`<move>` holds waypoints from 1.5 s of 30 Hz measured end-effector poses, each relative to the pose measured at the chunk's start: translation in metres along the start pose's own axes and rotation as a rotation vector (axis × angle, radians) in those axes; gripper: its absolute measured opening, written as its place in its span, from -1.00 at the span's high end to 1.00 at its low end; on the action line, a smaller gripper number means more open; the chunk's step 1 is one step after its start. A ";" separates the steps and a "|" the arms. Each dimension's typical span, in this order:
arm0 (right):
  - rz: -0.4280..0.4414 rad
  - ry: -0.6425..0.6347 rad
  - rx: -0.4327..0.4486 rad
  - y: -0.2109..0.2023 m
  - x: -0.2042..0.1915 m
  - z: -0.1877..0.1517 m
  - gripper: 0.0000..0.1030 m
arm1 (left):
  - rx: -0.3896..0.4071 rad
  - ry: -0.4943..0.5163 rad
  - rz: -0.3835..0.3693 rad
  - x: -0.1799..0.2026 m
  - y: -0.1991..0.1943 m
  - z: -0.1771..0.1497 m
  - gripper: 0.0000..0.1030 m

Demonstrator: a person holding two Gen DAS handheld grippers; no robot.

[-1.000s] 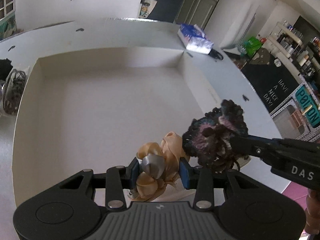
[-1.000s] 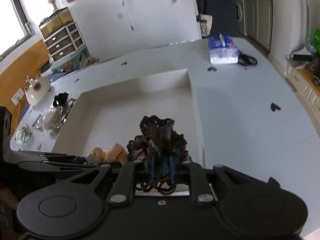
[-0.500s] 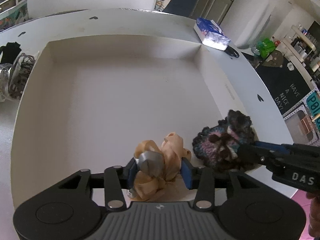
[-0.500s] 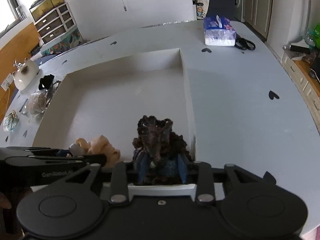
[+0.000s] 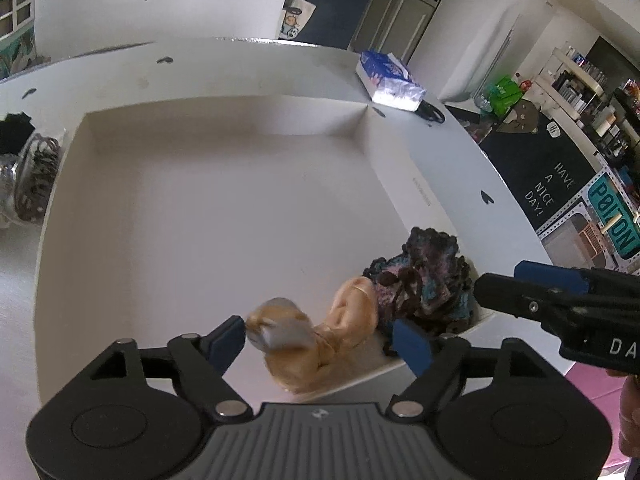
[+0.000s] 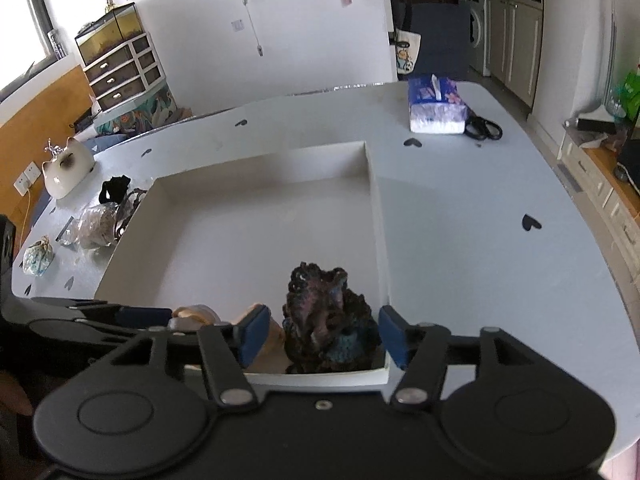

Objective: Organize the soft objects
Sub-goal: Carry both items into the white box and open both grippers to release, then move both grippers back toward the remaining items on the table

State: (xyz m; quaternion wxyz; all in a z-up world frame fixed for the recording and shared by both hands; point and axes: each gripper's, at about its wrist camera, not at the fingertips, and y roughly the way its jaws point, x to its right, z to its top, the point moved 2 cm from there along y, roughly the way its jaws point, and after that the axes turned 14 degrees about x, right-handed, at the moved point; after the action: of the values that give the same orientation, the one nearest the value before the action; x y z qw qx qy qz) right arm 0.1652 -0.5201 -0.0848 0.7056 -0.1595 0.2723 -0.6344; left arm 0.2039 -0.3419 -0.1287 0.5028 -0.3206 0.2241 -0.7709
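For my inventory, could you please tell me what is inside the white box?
Inside the white box: a beige scrunchie and a dark crocheted scrunchie, side by side in its near corner. Anything beneath them is hidden.

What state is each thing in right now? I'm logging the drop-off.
left gripper: open, jaws just opened, clear of the bow
right gripper: open, jaws just opened, scrunchie between them unpressed
tan satin bow: released, blurred, at the box's near edge
dark crocheted scrunchie: resting in the box's near corner
white box: open-topped, holding both
tissue pack: on table, tissue sticking out
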 end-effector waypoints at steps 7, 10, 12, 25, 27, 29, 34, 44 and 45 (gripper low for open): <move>-0.010 -0.027 0.042 -0.009 0.000 0.000 -0.55 | 0.051 0.025 0.020 -0.003 -0.020 0.006 -0.85; -0.023 -0.028 0.057 -0.012 0.001 -0.001 -0.63 | 0.075 0.037 0.036 -0.006 -0.028 0.007 -0.92; -0.032 -0.027 0.069 -0.015 0.003 -0.002 -0.75 | 0.091 0.042 0.046 -0.008 -0.033 0.007 -0.96; -0.082 -0.063 0.133 -0.024 0.004 -0.010 -1.00 | 0.162 0.050 0.109 -0.022 -0.056 0.000 -1.00; -0.090 -0.070 0.138 -0.025 0.004 -0.011 -1.00 | 0.173 0.050 0.117 -0.024 -0.059 -0.002 -1.00; -0.092 -0.069 0.144 -0.026 0.005 -0.013 -1.00 | 0.183 0.051 0.124 -0.026 -0.063 -0.003 -1.00; -0.101 -0.076 0.165 -0.030 0.003 -0.017 -1.00 | 0.216 0.040 0.116 -0.031 -0.074 -0.007 -1.00; -0.137 -0.045 0.233 -0.036 -0.021 -0.032 -1.00 | 0.299 0.045 0.101 -0.058 -0.097 -0.009 -1.00; -0.140 -0.043 0.239 -0.036 -0.025 -0.032 -1.00 | 0.305 0.039 0.100 -0.064 -0.100 -0.008 -1.00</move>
State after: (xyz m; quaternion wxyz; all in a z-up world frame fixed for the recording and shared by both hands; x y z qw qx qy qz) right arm 0.1160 -0.4968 -0.0858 0.6792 -0.1064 0.1679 -0.7065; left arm 0.1538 -0.2438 -0.0847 0.5788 -0.2139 0.1297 -0.7762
